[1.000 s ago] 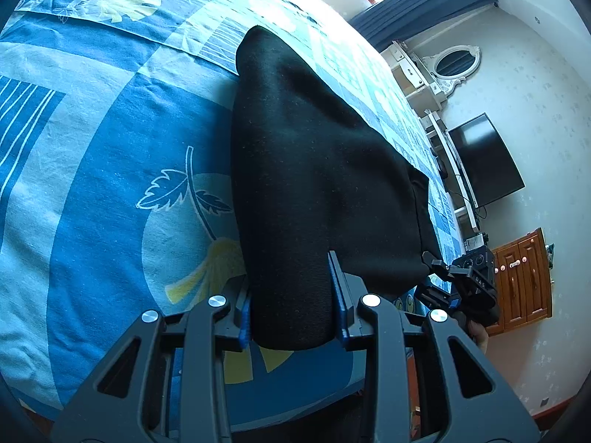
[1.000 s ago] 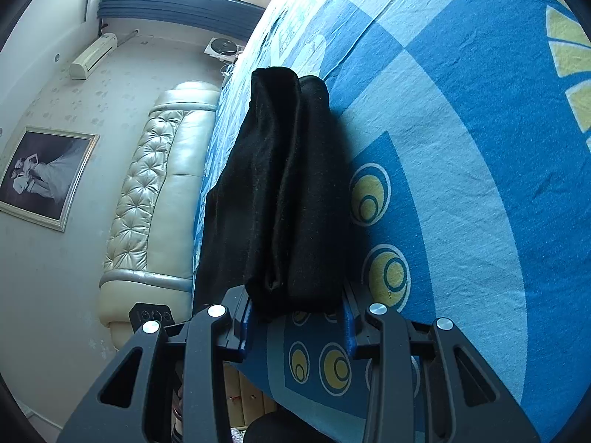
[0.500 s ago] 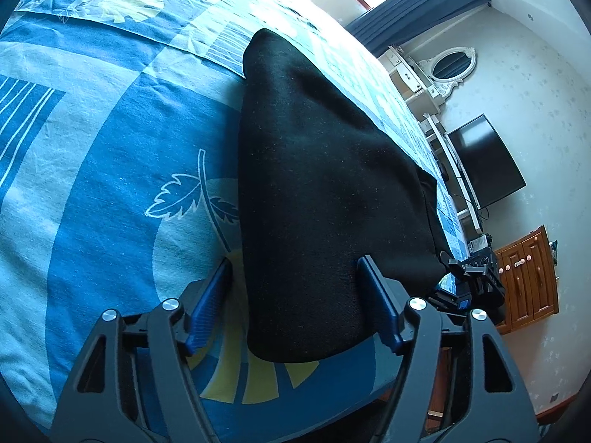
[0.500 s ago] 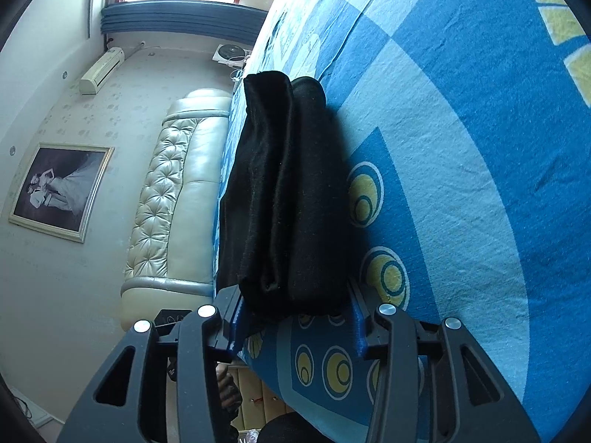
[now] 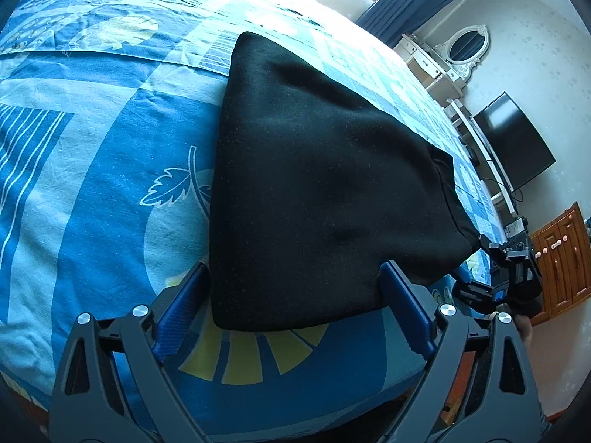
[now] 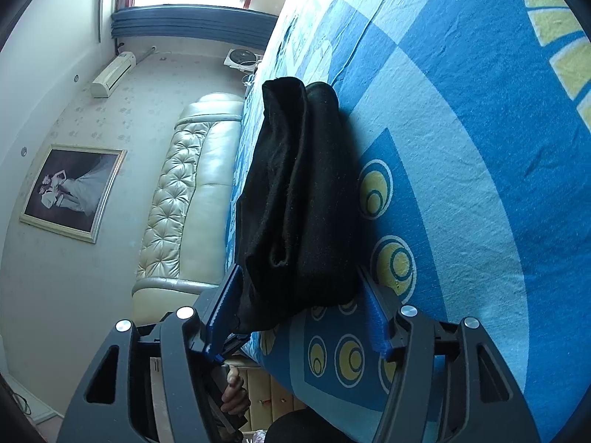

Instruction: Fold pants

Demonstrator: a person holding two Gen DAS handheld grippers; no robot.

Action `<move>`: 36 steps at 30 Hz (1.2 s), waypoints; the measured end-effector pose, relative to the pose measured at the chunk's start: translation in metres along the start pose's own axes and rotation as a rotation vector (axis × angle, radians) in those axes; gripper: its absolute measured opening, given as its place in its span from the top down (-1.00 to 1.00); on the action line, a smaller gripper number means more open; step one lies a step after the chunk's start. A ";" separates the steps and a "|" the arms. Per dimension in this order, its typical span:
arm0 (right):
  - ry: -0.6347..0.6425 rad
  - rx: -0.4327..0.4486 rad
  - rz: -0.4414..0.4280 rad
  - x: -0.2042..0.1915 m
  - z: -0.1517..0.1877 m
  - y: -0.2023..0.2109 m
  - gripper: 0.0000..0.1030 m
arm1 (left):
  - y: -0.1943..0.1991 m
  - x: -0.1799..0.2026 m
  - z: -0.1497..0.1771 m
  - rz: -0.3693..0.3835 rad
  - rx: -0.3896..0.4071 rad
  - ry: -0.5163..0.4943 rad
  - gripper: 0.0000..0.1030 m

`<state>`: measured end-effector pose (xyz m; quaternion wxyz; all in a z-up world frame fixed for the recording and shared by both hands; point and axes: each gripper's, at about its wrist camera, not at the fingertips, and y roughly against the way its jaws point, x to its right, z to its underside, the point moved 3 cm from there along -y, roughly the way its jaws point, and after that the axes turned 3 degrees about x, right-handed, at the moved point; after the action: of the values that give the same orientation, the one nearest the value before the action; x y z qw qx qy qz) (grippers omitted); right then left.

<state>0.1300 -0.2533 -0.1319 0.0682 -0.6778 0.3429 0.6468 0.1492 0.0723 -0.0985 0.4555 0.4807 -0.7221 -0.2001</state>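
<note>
The black pants (image 5: pixel 317 199) lie folded in a thick stack on the blue patterned bed sheet (image 5: pixel 92 184). My left gripper (image 5: pixel 295 295) is open, its blue pads on either side of the stack's near edge, not pinching it. In the right wrist view the pants (image 6: pixel 295 199) show as layered folds seen edge-on. My right gripper (image 6: pixel 297 313) is open too, its pads straddling the near corner of the stack. The right gripper also shows in the left wrist view (image 5: pixel 506 277) at the stack's right corner.
The bed's near edge runs just below both grippers. A padded cream headboard (image 6: pixel 184 192) stands at the left in the right wrist view. A television (image 5: pixel 513 144), a white dresser (image 5: pixel 443 59) and a wooden cabinet (image 5: pixel 557 258) line the far wall.
Both grippers have opened and let go of the pants' near edge. The folded stack now rests on the bed, and both grippers have drawn back slightly.
</note>
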 end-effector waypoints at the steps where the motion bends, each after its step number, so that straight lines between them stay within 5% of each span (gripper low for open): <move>1: 0.007 -0.003 0.012 -0.002 0.002 0.001 -0.26 | 0.003 0.005 0.003 -0.028 0.009 -0.021 -0.80; 6: 0.085 -0.028 0.128 -0.013 0.013 0.010 -0.33 | 0.019 0.029 0.017 -0.163 0.056 -0.105 -0.80; 13: 0.281 -0.009 0.359 -0.031 0.033 0.026 -0.41 | 0.044 0.037 0.029 -0.232 0.129 -0.028 -0.80; 20: 0.466 0.058 0.562 -0.049 0.050 0.040 -0.41 | 0.067 0.065 0.040 -0.434 0.223 -0.191 -0.88; 28: 0.557 0.143 0.672 -0.067 0.064 0.057 -0.47 | 0.077 0.076 0.055 -0.460 0.230 -0.192 -0.88; 36: 0.585 0.130 0.692 -0.069 0.075 0.054 -0.48 | 0.078 0.077 0.063 -0.442 0.240 -0.160 -0.96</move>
<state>0.0427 -0.2276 -0.0611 -0.2092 -0.6720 0.5936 0.3901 0.0459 0.0309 -0.0375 0.2818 0.6600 -0.6520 -0.2449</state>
